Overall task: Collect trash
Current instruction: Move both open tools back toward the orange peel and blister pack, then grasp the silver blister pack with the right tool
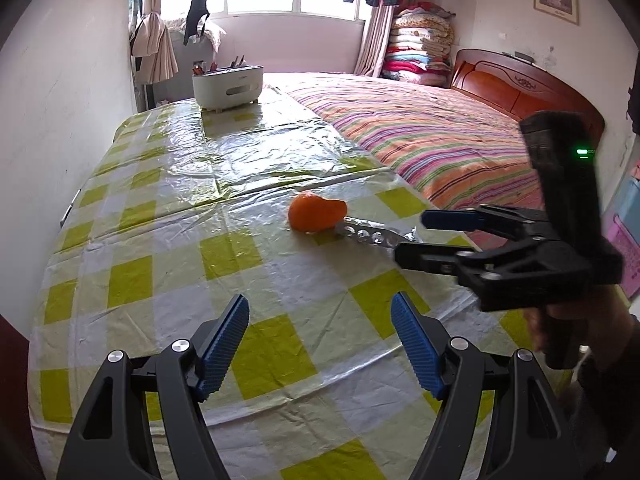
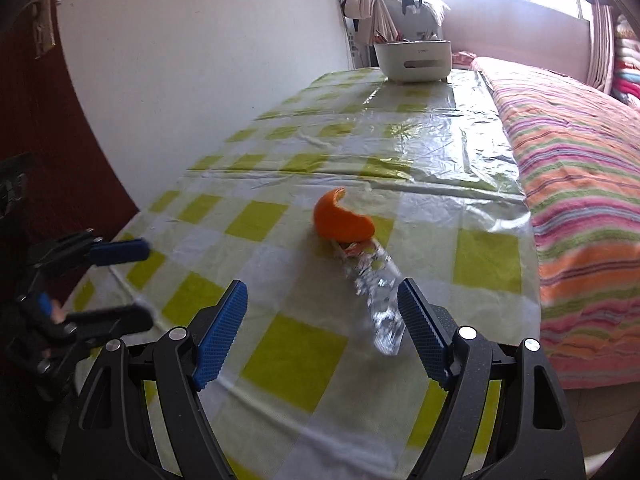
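Trash, namely an orange peel (image 2: 344, 220) and a strip of clear plastic wrapper (image 2: 376, 292) touching it, is seen at frame centre on the checked tablecloth (image 2: 256, 220). Nothing appears collected yet; both pieces are judged still to be picked up. The wrapper's long axis is seen running from the peel toward the lower right, ending beside the right gripper (image 2: 320, 336). Both the right gripper and the left gripper (image 1: 320, 344) are held wide open and empty. A white caddy (image 1: 228, 86) is shown at upper centre.
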Demonstrator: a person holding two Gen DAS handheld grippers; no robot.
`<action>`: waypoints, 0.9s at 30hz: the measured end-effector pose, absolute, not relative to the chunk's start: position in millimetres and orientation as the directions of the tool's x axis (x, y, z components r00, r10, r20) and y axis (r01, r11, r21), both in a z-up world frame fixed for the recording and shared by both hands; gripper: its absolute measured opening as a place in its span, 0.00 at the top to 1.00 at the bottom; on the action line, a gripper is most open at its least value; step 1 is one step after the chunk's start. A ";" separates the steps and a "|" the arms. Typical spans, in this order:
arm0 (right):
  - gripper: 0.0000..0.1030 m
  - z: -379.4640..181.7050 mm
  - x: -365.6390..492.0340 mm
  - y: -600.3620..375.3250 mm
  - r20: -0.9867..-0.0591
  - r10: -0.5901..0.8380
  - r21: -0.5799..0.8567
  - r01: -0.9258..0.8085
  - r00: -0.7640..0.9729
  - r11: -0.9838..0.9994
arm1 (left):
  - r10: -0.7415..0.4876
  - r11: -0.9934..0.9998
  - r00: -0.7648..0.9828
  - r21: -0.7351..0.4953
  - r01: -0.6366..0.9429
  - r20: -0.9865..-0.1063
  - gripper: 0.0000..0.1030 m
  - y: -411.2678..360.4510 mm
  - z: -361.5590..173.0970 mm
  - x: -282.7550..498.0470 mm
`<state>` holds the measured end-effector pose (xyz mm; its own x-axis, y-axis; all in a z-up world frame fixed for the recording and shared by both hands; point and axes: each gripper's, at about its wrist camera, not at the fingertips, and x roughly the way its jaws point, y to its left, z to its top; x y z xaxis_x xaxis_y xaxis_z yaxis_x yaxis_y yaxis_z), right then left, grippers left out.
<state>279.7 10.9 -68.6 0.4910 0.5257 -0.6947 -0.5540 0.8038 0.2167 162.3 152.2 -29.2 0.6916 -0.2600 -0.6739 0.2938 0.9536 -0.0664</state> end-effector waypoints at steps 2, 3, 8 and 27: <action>0.26 -70.3 286.8 14.9 -0.703 0.514 0.211 -0.546 0.491 0.811 | -0.260 0.954 0.686 -0.071 0.292 -0.679 0.31 154.4 -29.9 163.5; 0.26 -70.1 296.3 18.1 -0.715 0.502 0.204 -0.542 0.486 0.815 | -0.259 0.954 0.685 -0.072 0.290 -0.681 0.31 155.3 -30.4 164.1; 0.26 -79.2 310.9 16.7 -0.752 0.472 0.184 -0.539 0.461 0.822 | -0.263 0.955 0.674 -0.085 0.285 -0.691 0.31 155.9 -32.5 169.4; 0.69 -90.0 302.9 14.0 -0.821 0.376 0.080 -0.565 0.430 0.821 | -0.275 0.958 0.646 -0.146 0.247 -0.712 0.31 155.6 -36.3 197.3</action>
<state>302.9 14.0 -90.0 0.4303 0.3761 -0.8206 -0.5646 0.8214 0.0804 197.3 155.6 -36.3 0.6465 -0.2748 -0.7118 0.2467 0.9581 -0.1458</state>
